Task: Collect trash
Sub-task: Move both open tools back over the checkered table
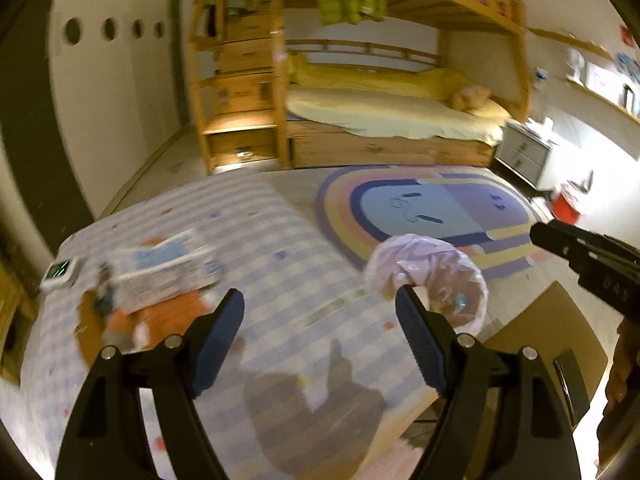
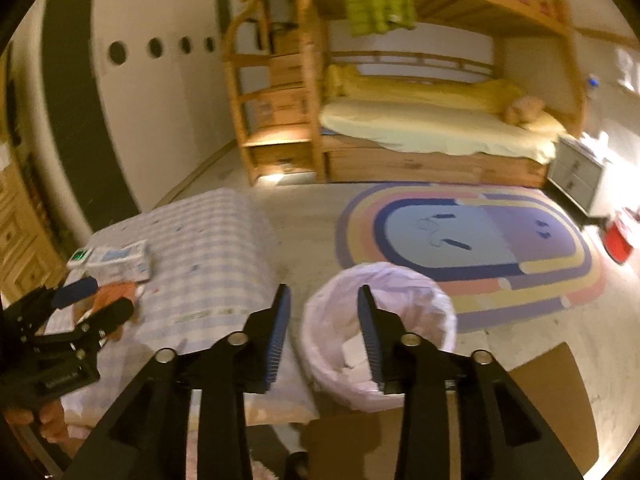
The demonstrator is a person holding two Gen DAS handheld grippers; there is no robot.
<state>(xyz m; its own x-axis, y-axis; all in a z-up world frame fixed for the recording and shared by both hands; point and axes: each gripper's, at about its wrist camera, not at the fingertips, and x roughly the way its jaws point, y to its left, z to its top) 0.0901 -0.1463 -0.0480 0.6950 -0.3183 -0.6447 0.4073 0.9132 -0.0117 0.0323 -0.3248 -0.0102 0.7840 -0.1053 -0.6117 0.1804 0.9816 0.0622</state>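
A bin lined with a pale pink bag point(image 2: 376, 328) stands on the floor beside the table and holds white scraps; it also shows in the left wrist view point(image 1: 428, 276). My right gripper point(image 2: 324, 300) is open and empty above the bin's left rim. My left gripper point(image 1: 320, 308) is open and empty over the checkered tablecloth point(image 1: 280, 264); it shows at far left in the right wrist view point(image 2: 96, 300). An orange scrap point(image 1: 160, 316) and a white-blue box point(image 1: 164, 268) lie on the table left of my left gripper. A thin paper strip point(image 1: 332, 308) lies between its fingers.
A small white device with a green screen point(image 1: 60, 272) sits at the table's left edge. A cardboard box point(image 2: 460, 420) stands by the bin. A rainbow rug point(image 2: 472, 248) covers the floor before a wooden bunk bed point(image 2: 432, 128). A red bucket point(image 2: 620, 240) is at far right.
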